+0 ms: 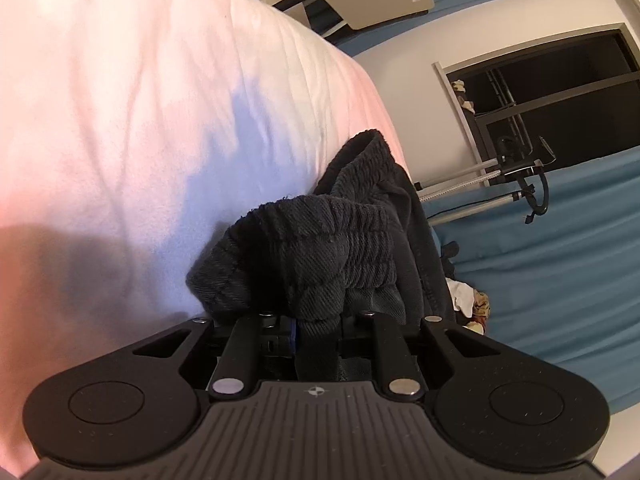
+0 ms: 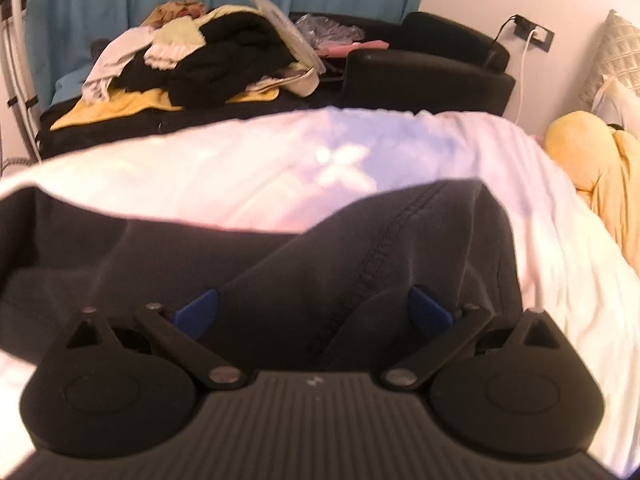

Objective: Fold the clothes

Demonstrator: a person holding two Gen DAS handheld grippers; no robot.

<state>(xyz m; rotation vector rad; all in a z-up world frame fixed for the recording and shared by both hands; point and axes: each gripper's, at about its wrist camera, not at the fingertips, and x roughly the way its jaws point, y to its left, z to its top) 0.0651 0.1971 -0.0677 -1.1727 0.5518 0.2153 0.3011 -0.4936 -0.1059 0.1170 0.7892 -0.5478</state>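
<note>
A dark charcoal garment point(image 1: 320, 248) with a ribbed elastic waistband is bunched up at the edge of the white bed point(image 1: 140, 120). My left gripper point(image 1: 316, 320) is shut on a fold of that waistband, which hangs in front of the camera. In the right wrist view the same dark garment point(image 2: 360, 240) lies spread on the bed sheet point(image 2: 240, 176), a stitched seam running up it. My right gripper point(image 2: 314, 308) stands open low over the cloth. Its blue pads point(image 2: 198, 310) are set wide apart, with fabric lying between them.
Beyond the bed a dark sofa point(image 2: 428, 68) carries a pile of mixed clothes point(image 2: 208, 52). A yellow cloth point(image 2: 592, 160) sits at the bed's right side. Blue curtains, a dark window point(image 1: 560, 100) and a metal stand point(image 1: 500, 176) line the wall.
</note>
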